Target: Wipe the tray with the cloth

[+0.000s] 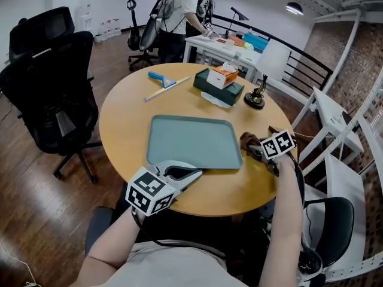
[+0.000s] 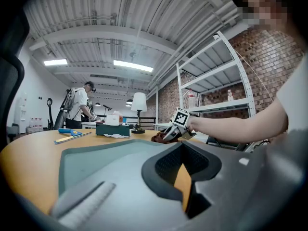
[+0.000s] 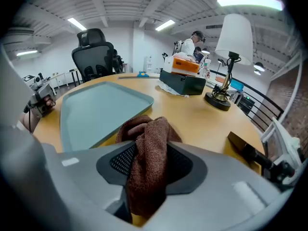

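Note:
A teal tray (image 1: 191,141) lies in the middle of the round wooden table (image 1: 125,124). My left gripper (image 1: 197,173) is shut, its tips resting at the tray's near rim by the left corner; whether the rim is pinched does not show. My right gripper (image 1: 256,149) sits just off the tray's right edge, shut on a brown cloth (image 1: 248,141). In the right gripper view the cloth (image 3: 149,148) hangs bunched between the jaws, with the tray (image 3: 101,109) ahead to the left. From the left gripper view the tray (image 2: 96,158) spreads ahead and the right gripper (image 2: 174,131) holds the cloth (image 2: 159,137) beyond it.
At the table's far side stand a dark green box (image 1: 218,85) with an orange carton on it, a small lamp (image 1: 255,97), a blue-handled scraper (image 1: 161,78) and a ruler (image 1: 166,89). A black office chair (image 1: 54,88) is to the left. A person (image 1: 179,11) works at a white desk behind.

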